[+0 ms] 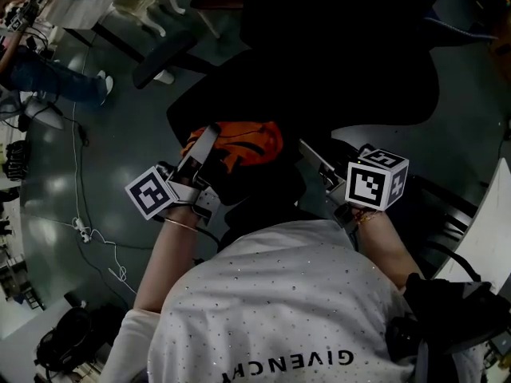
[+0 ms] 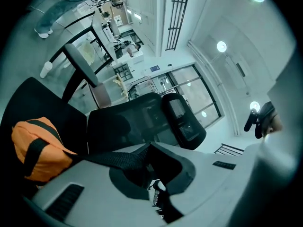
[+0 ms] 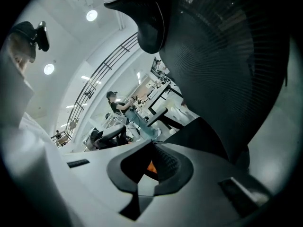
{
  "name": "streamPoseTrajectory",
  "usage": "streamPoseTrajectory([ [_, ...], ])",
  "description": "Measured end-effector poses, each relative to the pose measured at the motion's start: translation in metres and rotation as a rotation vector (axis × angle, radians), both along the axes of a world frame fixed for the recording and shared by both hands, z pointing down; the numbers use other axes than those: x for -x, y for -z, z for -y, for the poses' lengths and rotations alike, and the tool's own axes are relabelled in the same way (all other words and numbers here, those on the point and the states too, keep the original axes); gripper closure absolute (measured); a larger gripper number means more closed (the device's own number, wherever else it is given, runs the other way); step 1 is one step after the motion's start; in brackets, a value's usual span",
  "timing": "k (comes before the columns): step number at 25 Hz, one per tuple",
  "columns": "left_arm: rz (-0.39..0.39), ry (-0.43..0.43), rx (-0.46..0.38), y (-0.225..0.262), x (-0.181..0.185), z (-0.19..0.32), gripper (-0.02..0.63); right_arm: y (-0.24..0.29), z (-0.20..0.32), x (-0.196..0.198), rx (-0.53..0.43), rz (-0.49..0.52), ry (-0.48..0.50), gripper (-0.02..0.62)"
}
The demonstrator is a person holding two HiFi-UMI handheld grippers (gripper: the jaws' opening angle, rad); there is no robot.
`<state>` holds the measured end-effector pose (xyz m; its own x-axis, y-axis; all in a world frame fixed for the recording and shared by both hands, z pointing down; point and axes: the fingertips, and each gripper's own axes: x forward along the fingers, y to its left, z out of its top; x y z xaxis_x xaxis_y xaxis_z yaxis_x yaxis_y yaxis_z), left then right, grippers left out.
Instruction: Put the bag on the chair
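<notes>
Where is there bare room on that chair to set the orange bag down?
The black chair seat beyond the orange bag looks bare. Grey floor left of it is open. Crowded: between left gripper and right gripper, where the bag hangs.

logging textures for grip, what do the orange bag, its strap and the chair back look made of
bag: soft matte orange fabric, creased, maybe nylon.
strap: black woven webbing, ribbed weave shows.
chair back: black mesh, fine grid visible.
</notes>
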<state>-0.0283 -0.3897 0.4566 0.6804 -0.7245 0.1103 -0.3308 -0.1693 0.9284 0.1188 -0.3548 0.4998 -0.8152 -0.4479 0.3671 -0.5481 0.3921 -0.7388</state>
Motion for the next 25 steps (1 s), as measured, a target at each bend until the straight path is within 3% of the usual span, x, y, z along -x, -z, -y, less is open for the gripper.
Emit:
streamPoseTrajectory([
  [9, 0.009, 0.028, 0.031, -0.018, 0.01, -0.003, 0.606, -0.01, -0.001, 0.019, 0.025, -0.016, 0.057, 0.589],
  [16, 0.023, 0.034, 0.134, -0.051, 0.017, -0.015, 0.605, -0.022, 0.001, 0.029, 0.044, -0.013, 0.077, 0.589],
  [25, 0.09, -0.02, 0.182, -0.074, 0.015, -0.026, 0.606, -0.018, 0.003, 0.044, 0.043, -0.04, 0.108, 0.589],
])
